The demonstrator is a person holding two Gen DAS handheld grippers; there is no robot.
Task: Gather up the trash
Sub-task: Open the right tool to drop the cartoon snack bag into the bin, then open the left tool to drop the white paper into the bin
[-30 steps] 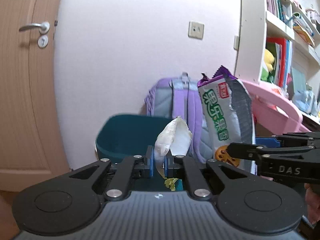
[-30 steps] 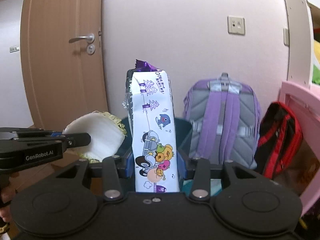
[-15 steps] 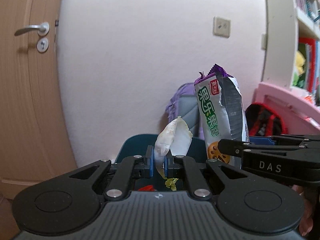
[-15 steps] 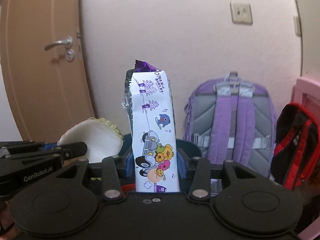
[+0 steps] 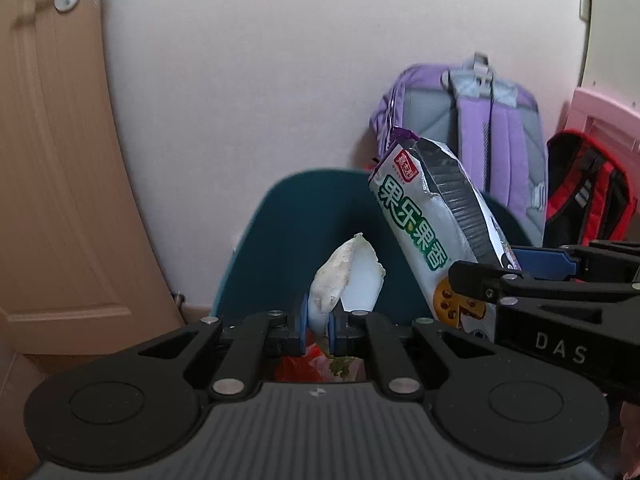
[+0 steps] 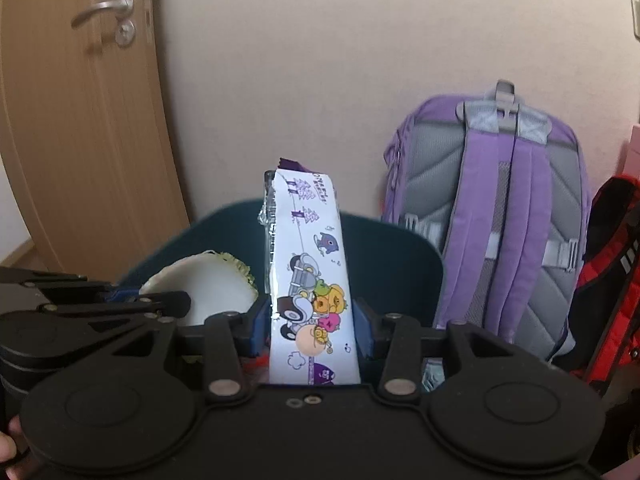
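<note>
My left gripper (image 5: 319, 328) is shut on a white cabbage leaf (image 5: 346, 276) and holds it over the open teal bin (image 5: 288, 232). My right gripper (image 6: 310, 330) is shut on an upright snack wrapper (image 6: 310, 280), white with cartoon prints and a purple top, also above the bin (image 6: 392, 264). In the left wrist view the wrapper (image 5: 424, 224) leans left beside the leaf, held by the right gripper (image 5: 516, 276). In the right wrist view the leaf (image 6: 212, 292) and left gripper (image 6: 160, 300) show at the left. Red and green scraps (image 5: 316, 366) lie inside the bin.
A purple and grey backpack (image 6: 496, 208) leans on the wall right of the bin, with a red and black backpack (image 6: 612, 264) beside it. A wooden door (image 6: 80, 112) stands at the left. A pink desk (image 5: 604, 120) is at the far right.
Both grippers have moved closer to the bin and tipped downward, so its opening now fills the lower centre. The leaf and the wrapper are held as before.
</note>
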